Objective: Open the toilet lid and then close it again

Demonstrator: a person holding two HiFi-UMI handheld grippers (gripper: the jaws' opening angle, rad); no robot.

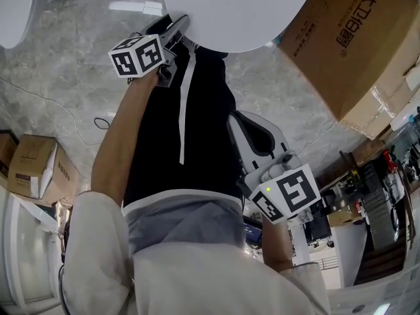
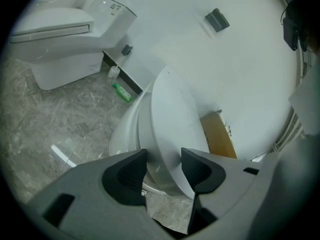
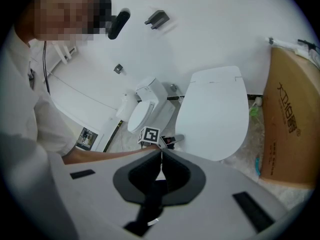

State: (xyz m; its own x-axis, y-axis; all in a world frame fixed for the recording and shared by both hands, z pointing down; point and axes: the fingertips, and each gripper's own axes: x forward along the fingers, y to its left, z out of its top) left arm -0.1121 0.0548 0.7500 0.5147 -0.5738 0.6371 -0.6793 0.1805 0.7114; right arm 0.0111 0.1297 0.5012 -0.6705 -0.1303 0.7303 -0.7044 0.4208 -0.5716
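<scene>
The white toilet lid [image 1: 243,12] fills the top of the head view. My left gripper [image 1: 174,31] reaches up to its near rim. In the left gripper view the lid [image 2: 172,119] stands tilted up off the seat [image 2: 125,129], and its edge sits between the two dark pads of the left gripper [image 2: 164,159], which is shut on it. The right gripper view shows the lid [image 3: 215,114] raised, with the left gripper [image 3: 170,140] at its left rim. My right gripper [image 3: 161,159] is shut with nothing in it and hangs lower right in the head view [image 1: 243,120], away from the toilet.
A large cardboard box [image 1: 354,44] stands right of the toilet. A second toilet [image 2: 60,29] stands further off, with a green bottle [image 2: 122,93] and a white bottle [image 2: 114,72] by the wall. Smaller boxes [image 1: 33,166] sit on the marble floor at left.
</scene>
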